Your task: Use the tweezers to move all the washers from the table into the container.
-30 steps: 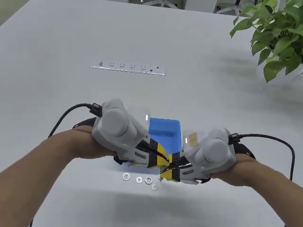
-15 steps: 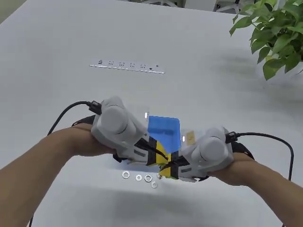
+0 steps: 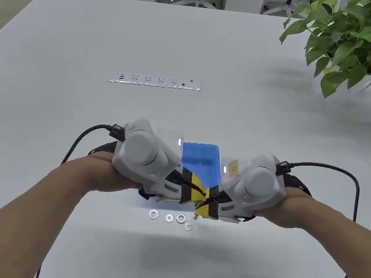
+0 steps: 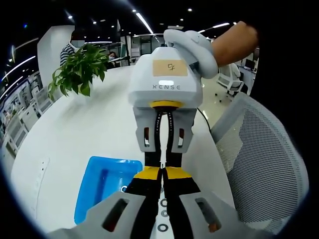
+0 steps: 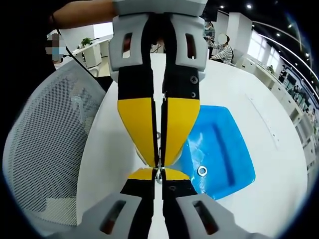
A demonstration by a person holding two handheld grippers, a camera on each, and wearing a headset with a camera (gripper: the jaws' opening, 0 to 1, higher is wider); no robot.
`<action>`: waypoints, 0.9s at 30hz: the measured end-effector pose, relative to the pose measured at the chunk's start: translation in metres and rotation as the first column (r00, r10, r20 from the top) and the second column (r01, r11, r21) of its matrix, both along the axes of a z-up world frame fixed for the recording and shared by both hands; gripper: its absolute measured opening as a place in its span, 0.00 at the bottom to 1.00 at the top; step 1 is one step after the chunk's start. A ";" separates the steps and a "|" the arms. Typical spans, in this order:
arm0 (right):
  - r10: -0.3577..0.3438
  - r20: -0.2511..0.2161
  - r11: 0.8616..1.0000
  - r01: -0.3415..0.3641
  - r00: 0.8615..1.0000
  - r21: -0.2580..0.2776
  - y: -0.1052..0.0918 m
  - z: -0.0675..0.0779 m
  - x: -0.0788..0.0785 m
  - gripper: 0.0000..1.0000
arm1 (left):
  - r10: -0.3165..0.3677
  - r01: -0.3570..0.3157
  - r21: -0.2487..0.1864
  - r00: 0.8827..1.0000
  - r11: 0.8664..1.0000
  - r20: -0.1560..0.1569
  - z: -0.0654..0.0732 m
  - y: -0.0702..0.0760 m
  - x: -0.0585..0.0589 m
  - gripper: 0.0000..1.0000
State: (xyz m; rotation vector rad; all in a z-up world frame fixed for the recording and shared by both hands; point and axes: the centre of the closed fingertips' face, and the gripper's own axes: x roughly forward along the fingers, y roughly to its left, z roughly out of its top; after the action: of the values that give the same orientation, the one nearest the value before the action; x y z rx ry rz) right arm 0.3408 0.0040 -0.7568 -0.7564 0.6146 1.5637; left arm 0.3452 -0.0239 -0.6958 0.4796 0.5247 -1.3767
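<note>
**Tweezers being steadied tip to tip over the washers**

The left gripper (image 3: 199, 194) and the right gripper (image 3: 205, 207) are being held nose to nose. Both pairs of jaws are pressed shut on what is judged to be the thin silver tweezers (image 5: 158, 173), a glint too small to be made out fully. The small silver ring washers (image 3: 168, 218) are lying on the white desk (image 3: 87, 69) just below the meeting jaws, and the blue rectangular plastic container (image 3: 201, 157) is sitting just beyond them.

The tweezers' point is best lowered squarely over the nearest ring and the pinch closed gently, so that nothing is flicked away.

One washer (image 5: 202, 171) is being shown inside the container, beside the jaws, by the right gripper view. In the head view that part is being covered by the grippers.
</note>
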 end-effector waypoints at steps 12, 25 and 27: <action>0.005 0.005 1.000 -0.005 1.000 -0.008 0.000 0.000 0.001 0.04 | 0.029 -0.028 -0.022 1.000 0.999 0.008 0.009 0.007 0.004 0.12; 0.000 0.015 1.000 0.001 1.000 -0.012 -0.004 0.003 0.004 0.04 | 0.135 -0.135 -0.073 0.991 0.988 -0.009 0.013 0.028 0.008 0.32; -0.003 0.014 1.000 0.003 1.000 -0.006 -0.004 0.005 0.004 0.04 | 0.160 -0.162 -0.086 0.987 0.983 -0.027 0.013 0.032 0.008 0.38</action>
State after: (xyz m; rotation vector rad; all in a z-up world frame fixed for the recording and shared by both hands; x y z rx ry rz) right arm 0.3448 0.0005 -0.7518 -0.7702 0.6106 1.5527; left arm 0.3532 0.0078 -0.6826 0.3449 0.5059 -1.2450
